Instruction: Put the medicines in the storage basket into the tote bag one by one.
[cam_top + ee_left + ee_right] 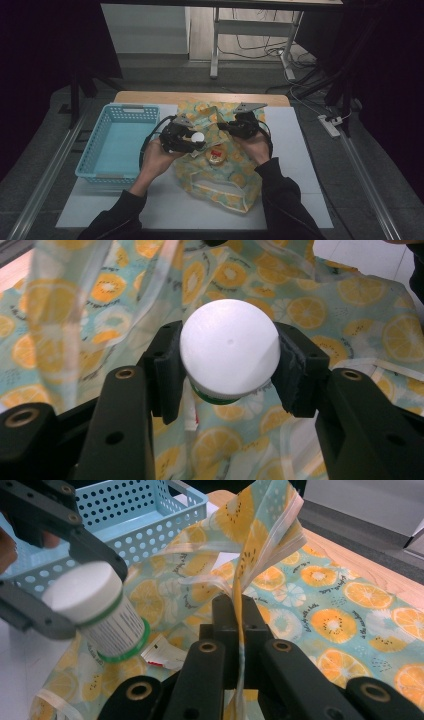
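At the left of the desk, a pale blue perforated basket is seen, with nothing visible inside it. Just to its right, the left claw is held above a lemon-print bag that is spread over the middle of the desk. A white-capped bottle is grasped in this claw: its cap is seated squarely between the two black pads, which press on opposite sides of it, and its green-edged body points away below the jaws toward the bag. In the right gripper view the same bottle is seen tilted, cap toward the basket, its printed label and green base ring hanging just above the fabric, beside a small white and red packet lying on the bag. In the high view a small round red-labelled item is seen on the bag, below and between the two claws. Further right, the right claw is clenched on a gathered edge of the bag: the fabric is pinched between the closed jaws and rises above them in a bunched fold with a white trim. The two claws are near one another, the bottle lying left of the pinched fold.
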